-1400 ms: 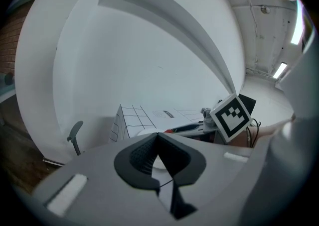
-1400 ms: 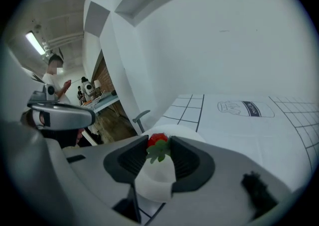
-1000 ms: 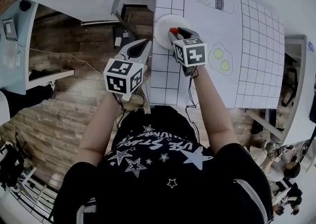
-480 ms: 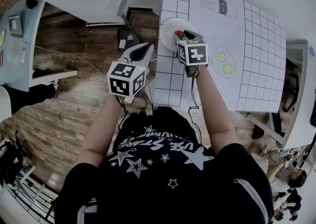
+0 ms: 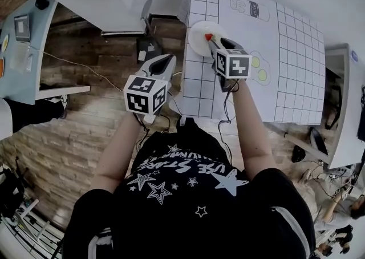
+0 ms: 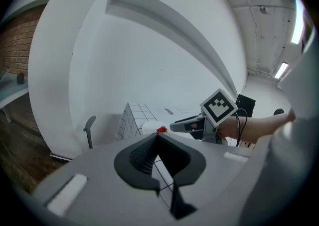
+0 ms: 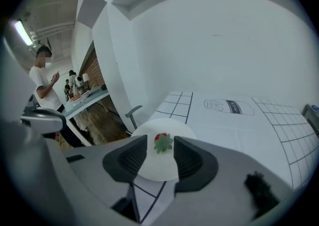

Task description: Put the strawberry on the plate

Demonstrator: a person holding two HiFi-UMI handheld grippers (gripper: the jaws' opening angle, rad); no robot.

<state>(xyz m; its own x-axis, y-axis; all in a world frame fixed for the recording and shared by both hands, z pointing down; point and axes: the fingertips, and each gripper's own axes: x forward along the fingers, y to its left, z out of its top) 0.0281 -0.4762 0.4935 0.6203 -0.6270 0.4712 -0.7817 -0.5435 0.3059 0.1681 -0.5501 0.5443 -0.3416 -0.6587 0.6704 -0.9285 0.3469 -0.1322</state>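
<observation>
step: release, seemingly done | strawberry [image 7: 162, 142] lies on plate [image 7: 158, 164], counter [image 5: 296, 52] 10 o'clock edge | right tongs [image 5: 218, 44] spread, just been opening, strawberry loose between | left tongs [image 6: 157, 143] pressed together, empty | next: probably back right tongs toward 6 o'clock without nudging strawberry

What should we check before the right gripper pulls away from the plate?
1. Strawberry lies on the plate: ok.
2. Strawberry away from plate's rim: ok.
3. Right gripper jaws apart, just been opening; strawberry between them, not pressed: ok.
4. Left gripper jaws together, empty: ok.
5. Strawberry will stay still: cannot tell.
</observation>
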